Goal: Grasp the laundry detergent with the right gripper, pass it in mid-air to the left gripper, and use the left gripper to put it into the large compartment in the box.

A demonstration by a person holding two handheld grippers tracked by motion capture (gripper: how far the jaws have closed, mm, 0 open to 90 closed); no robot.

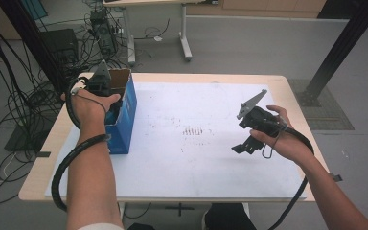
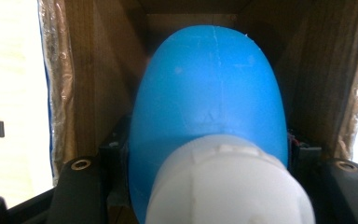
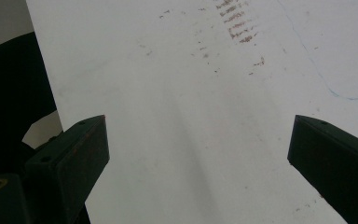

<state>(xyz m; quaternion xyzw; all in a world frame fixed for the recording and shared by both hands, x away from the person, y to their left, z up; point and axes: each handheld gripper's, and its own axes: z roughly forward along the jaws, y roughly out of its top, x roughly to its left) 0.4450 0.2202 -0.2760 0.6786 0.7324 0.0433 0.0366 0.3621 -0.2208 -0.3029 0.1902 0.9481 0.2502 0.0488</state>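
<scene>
A blue bottle (image 2: 209,88) with a white cap (image 2: 228,186) sits between the jaws of my left gripper (image 2: 209,147), which is shut on it. The bottle points into a cardboard box (image 2: 98,70) with brown inner walls. From the high view, that box (image 1: 124,120) is blue outside and open on top, standing at the table's left edge. My left gripper (image 1: 104,91) reaches down into it from above. My right gripper (image 1: 247,145) hovers over the white sheet (image 1: 196,158) at the right. Its jaws stand wide apart, and my right gripper (image 3: 198,140) has nothing between them.
The white sheet (image 3: 191,70) carries faint brown smudges (image 1: 194,130) near its middle. The wooden table (image 1: 43,158) shows bare strips at left and right. Cables (image 1: 9,96) lie on the floor at left, a desk's legs (image 1: 186,45) behind, a black post (image 1: 335,52) at right.
</scene>
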